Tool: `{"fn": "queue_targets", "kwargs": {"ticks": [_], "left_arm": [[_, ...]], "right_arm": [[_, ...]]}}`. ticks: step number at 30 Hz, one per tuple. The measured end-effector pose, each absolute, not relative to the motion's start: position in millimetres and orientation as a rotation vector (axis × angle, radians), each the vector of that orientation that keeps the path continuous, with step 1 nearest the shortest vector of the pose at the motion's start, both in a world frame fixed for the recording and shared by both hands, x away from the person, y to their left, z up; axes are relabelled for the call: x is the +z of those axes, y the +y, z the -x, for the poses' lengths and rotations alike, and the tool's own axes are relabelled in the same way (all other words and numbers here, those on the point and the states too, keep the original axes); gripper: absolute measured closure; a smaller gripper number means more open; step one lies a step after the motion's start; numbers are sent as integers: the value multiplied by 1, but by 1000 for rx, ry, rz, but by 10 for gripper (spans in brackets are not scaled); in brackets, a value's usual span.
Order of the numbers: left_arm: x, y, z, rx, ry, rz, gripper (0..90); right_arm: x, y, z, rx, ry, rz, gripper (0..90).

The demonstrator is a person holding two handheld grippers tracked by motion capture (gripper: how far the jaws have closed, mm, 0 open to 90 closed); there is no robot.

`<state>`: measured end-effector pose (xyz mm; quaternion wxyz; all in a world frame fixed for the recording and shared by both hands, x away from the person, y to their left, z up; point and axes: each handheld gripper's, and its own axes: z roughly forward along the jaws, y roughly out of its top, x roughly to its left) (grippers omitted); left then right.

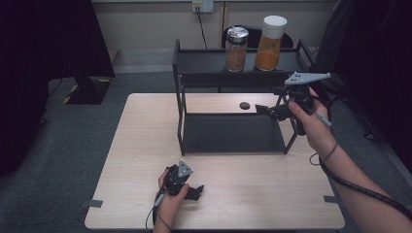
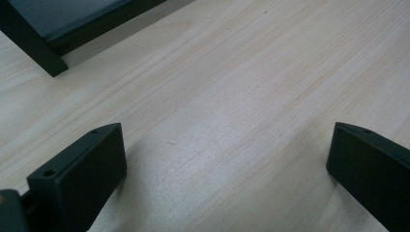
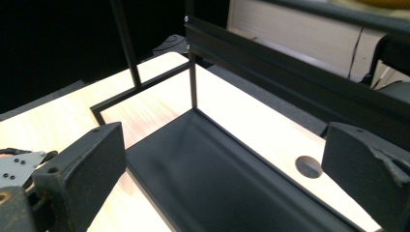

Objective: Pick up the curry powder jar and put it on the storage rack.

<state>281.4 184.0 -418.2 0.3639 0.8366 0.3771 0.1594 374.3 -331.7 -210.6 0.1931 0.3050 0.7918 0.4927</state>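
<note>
Your right gripper (image 1: 266,111) hangs spread at the rack's (image 1: 228,132) right end, ready to reach the jars (image 1: 236,48); your left gripper (image 1: 193,192) rests spread on the near table (image 1: 131,160).

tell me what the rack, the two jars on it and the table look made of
Rack: likely metal, matte black, thin straight bars. Left jar: clear glass or plastic, shiny metal-looking cap. Right jar: clear, white cap, probably plastic. Table: pale wood or laminate, visible grain.
</note>
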Motion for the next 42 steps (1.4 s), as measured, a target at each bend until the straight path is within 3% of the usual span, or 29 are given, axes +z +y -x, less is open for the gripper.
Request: {"fn": "queue_targets", "kwargs": {"ticks": [42], "left_arm": [[-418,184,-281,410,970,-2153,1]], "right_arm": [[-295,-325,-364,1445,2330,-838,11]]}}
